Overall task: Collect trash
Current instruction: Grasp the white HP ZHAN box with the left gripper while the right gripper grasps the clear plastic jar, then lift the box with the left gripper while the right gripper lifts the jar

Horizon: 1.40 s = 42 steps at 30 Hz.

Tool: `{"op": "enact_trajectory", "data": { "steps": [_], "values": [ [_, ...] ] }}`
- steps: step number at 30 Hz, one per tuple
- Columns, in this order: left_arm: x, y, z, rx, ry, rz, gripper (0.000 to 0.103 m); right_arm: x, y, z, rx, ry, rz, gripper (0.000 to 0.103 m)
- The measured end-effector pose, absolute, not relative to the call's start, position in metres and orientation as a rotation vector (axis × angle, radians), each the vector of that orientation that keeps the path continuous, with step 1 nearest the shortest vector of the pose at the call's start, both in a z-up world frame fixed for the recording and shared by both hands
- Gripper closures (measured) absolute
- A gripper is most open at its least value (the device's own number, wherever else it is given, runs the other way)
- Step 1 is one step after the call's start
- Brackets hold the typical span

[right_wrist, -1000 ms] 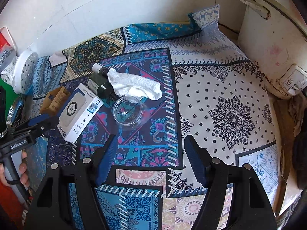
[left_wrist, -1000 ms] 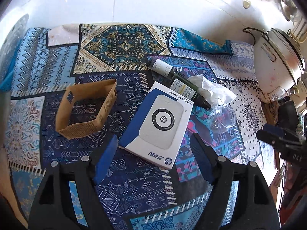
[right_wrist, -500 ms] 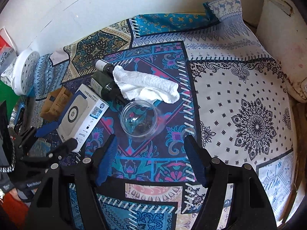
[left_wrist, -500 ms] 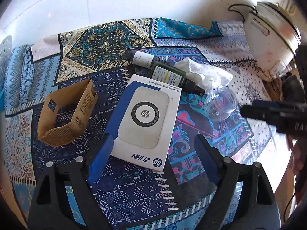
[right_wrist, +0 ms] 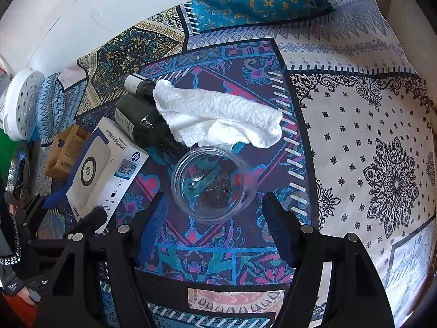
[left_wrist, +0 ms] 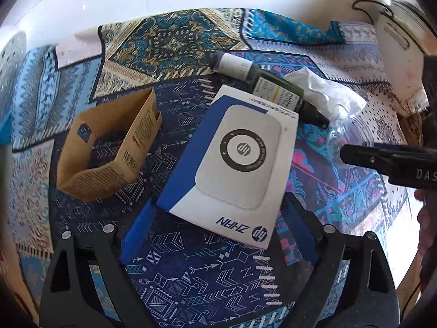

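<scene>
Trash is lying in a heap on the patterned cloth [right_wrist: 363,125], and I'm closing in on it from both sides. My left gripper [left_wrist: 218,227] is hanging wide open with nothing in it, and the white box [left_wrist: 235,161] is now sitting right between its blue fingers [left_wrist: 139,229], the near edge just past the tips; a second ago that box was well ahead of me. My right gripper [right_wrist: 215,218] is spread wide and empty too, and the clear cup [right_wrist: 213,183] has slid down the view until it is nearly between my tips, where before it sat farther up the cloth.

So I'm lining up two grabs at once, and I reckon neither is closed yet. The brown carton [left_wrist: 109,147] is standing open to the left of the box, apart from it. The two dark bottles [right_wrist: 142,114] are lying side by side behind the box, with the white tissue [right_wrist: 218,114] draped over their necks and reaching down to the cup's far rim. Nothing is collected so far. The cup looks thin and easy to crush, so a gentle squeeze is the call there; the box is broad and flat, and my left jaws may only just span it.
</scene>
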<state>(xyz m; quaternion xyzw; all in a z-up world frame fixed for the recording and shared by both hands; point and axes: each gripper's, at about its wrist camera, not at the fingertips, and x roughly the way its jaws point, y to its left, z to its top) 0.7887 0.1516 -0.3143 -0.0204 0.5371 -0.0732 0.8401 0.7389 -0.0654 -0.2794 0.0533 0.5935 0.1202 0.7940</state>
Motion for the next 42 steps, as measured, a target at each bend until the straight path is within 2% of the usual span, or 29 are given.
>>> {"op": "enact_trajectory", "data": {
  "steps": [4,5,7,13,14,15,20,21,22,31,33,35,42],
  "values": [
    [0.788,0.152,-0.317,-0.078,1.113,-0.166,0.014,0.739,-0.07,-0.283,0.147,1.271,0.245,0.037],
    [0.787,0.15,-0.316,-0.075,1.1,-0.17,0.015,0.739,-0.071,-0.284,0.162,1.274,0.245,0.043],
    [0.783,0.148,-0.313,-0.067,1.07,-0.178,0.015,0.74,-0.074,-0.285,0.191,1.277,0.259,0.047],
    [0.774,0.136,-0.295,-0.048,1.011,-0.214,0.017,0.729,-0.08,-0.274,0.185,1.232,0.261,0.048],
    [0.772,0.134,-0.291,-0.052,1.002,-0.215,0.017,0.727,-0.081,-0.272,0.18,1.224,0.262,0.05],
    [0.77,0.132,-0.286,-0.058,0.993,-0.215,0.017,0.724,-0.083,-0.268,0.175,1.215,0.268,0.058],
    [0.758,0.123,-0.264,-0.09,0.956,-0.194,0.018,0.709,-0.089,-0.255,0.129,1.183,0.295,0.06],
    [0.754,0.12,-0.258,-0.088,0.944,-0.182,0.018,0.705,-0.091,-0.253,0.122,1.176,0.304,0.067],
    [0.75,0.116,-0.253,-0.085,0.934,-0.172,0.018,0.702,-0.093,-0.251,0.122,1.178,0.33,0.08],
    [0.703,0.101,-0.209,-0.121,0.846,-0.008,0.018,0.671,-0.116,-0.245,0.052,1.217,0.411,0.08],
    [0.696,0.102,-0.202,-0.13,0.829,0.023,0.018,0.668,-0.117,-0.244,0.031,1.227,0.41,0.073],
    [0.69,0.104,-0.195,-0.127,0.815,0.05,0.018,0.667,-0.118,-0.246,0.035,1.232,0.41,0.051],
    [0.684,0.113,-0.188,-0.11,0.809,0.064,0.018,0.676,-0.115,-0.267,0.11,1.297,0.397,0.045]
  ]
}}
